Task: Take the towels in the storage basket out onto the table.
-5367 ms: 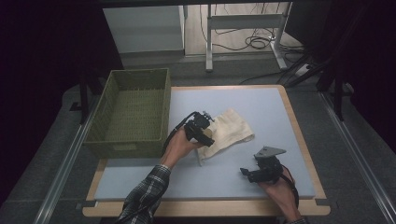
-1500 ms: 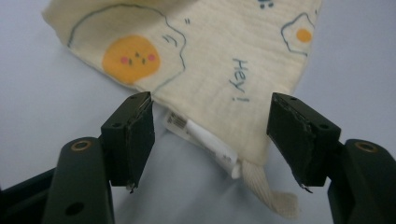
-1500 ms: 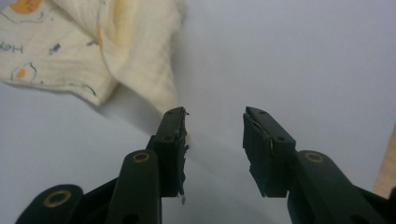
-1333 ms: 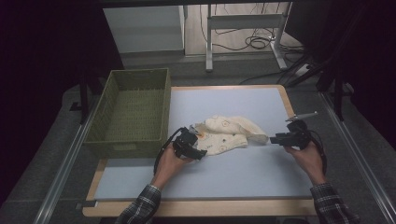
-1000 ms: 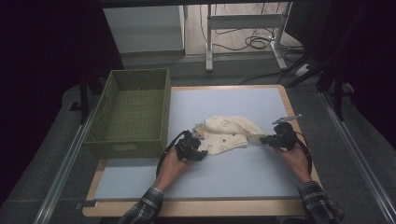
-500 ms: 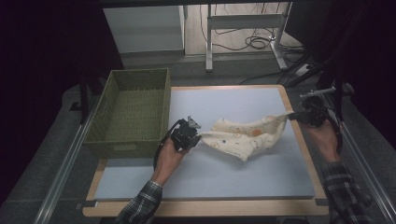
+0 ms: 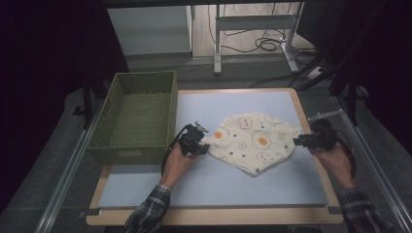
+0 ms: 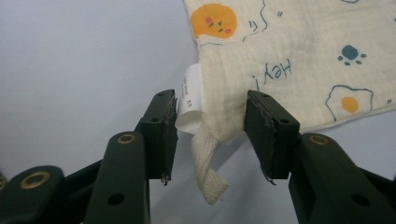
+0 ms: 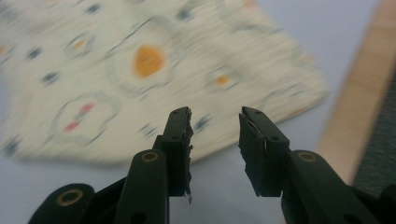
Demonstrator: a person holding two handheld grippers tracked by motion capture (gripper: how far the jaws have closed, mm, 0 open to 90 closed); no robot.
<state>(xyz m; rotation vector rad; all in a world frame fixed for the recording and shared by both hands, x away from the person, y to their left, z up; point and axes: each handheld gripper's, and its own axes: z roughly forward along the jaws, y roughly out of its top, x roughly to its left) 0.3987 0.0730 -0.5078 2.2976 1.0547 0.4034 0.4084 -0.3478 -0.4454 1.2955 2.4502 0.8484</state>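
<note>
A cream cloth [image 7: 252,141] printed with fried eggs lies spread flat on the blue mat [image 7: 218,179]. My left gripper [image 7: 203,145] sits at the cloth's left corner. In the left gripper view its jaws [image 8: 212,133] have just been opening and stand apart. The corner [image 8: 224,116], with its white label [image 8: 190,100] and a woven loop [image 8: 205,168], lies between them unpressed. My right gripper [image 7: 297,141] is at the cloth's right edge. Its jaws [image 9: 215,140] have just been opening too, with nothing between them and the cloth [image 9: 140,60] just beyond.
A green woven basket [image 7: 141,76] stands on the left of the table, close to the left gripper. The wooden table border [image 9: 355,107] runs just to the right of the right gripper. Dark floor and cables lie beyond the far edge.
The cloth was bunched, then pulled out taut between both grippers. Now it lies flat and both grippers have let go of it. The right hand has drawn nearer.
</note>
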